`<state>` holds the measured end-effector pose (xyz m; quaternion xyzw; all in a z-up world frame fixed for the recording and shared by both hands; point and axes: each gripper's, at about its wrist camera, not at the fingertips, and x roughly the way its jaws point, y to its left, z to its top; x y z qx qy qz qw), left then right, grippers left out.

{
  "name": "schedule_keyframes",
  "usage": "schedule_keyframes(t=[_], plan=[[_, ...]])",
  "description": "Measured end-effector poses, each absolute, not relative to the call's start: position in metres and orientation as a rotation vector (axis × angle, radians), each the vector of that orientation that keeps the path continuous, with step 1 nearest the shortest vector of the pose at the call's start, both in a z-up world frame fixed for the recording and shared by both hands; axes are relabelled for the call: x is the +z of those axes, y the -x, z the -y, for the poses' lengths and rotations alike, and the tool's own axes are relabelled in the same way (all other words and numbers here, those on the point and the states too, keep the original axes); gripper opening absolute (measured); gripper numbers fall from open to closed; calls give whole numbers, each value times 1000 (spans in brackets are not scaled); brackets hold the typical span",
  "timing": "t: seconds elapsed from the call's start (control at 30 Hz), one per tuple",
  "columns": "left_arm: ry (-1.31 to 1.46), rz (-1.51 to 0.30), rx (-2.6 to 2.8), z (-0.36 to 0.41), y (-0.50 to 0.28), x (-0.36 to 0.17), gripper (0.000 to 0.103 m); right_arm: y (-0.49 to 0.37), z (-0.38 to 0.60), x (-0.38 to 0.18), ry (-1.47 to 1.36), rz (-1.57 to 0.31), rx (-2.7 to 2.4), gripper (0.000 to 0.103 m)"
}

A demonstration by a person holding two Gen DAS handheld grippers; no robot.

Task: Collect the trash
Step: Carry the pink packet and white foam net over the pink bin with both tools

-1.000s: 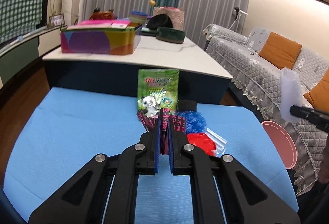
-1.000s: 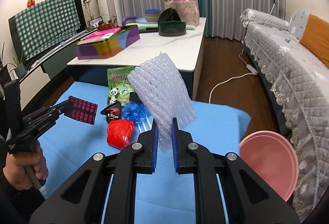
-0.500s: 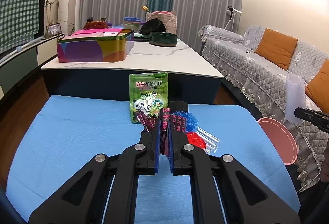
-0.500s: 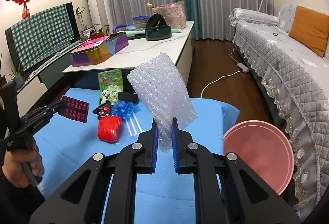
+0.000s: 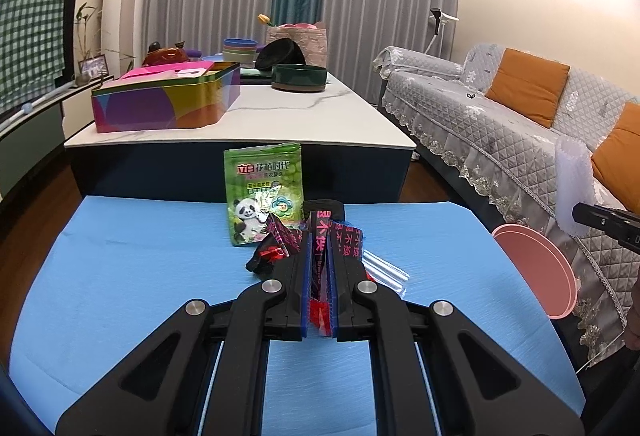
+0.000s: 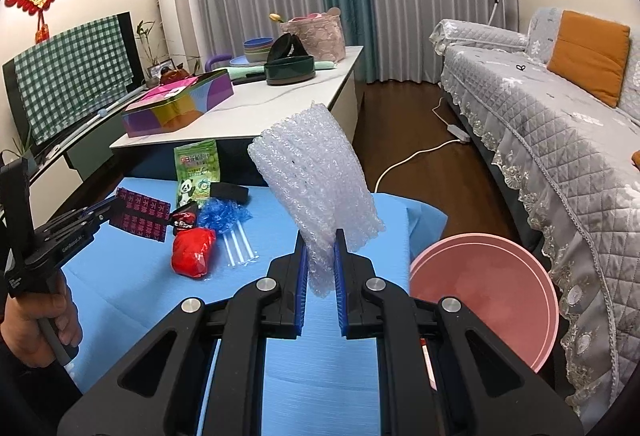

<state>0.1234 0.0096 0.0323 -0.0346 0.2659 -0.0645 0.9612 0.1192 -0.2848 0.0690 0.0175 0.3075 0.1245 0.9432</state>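
My left gripper [image 5: 319,236] is shut on a dark wrapper with pink print [image 5: 320,232], held above the blue mat [image 5: 132,268]; from the right wrist view that wrapper [image 6: 142,213] hangs flat off the left gripper [image 6: 110,209]. My right gripper [image 6: 319,236] is shut on a sheet of clear bubble wrap [image 6: 316,180] standing upright, left of the pink basin [image 6: 486,288]. On the mat lie a green panda pouch [image 5: 260,192], a black-and-red wrapper [image 6: 183,217], a blue crumpled plastic [image 6: 222,214], a red crumpled bag [image 6: 193,251] and clear straws [image 6: 239,244].
A white-topped table [image 5: 280,116] behind the mat carries a colourful tin [image 5: 168,100], bowls and a basket. A grey covered sofa [image 6: 560,140] with orange cushions runs along the right. A white cable [image 6: 416,156] lies on the wood floor. A hand [image 6: 36,320] grips the left handle.
Both grippers have drifted sideways while keeping their loads. In the right wrist view the pink basin has come closer to the bubble wrap; the trash pile has slid left.
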Motion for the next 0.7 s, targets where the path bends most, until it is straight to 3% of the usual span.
schedule_keyframes(t=[0.7], plan=[[72,-532,-185,17,-125,53,7,-118,316,83,-59,-587,169,13]])
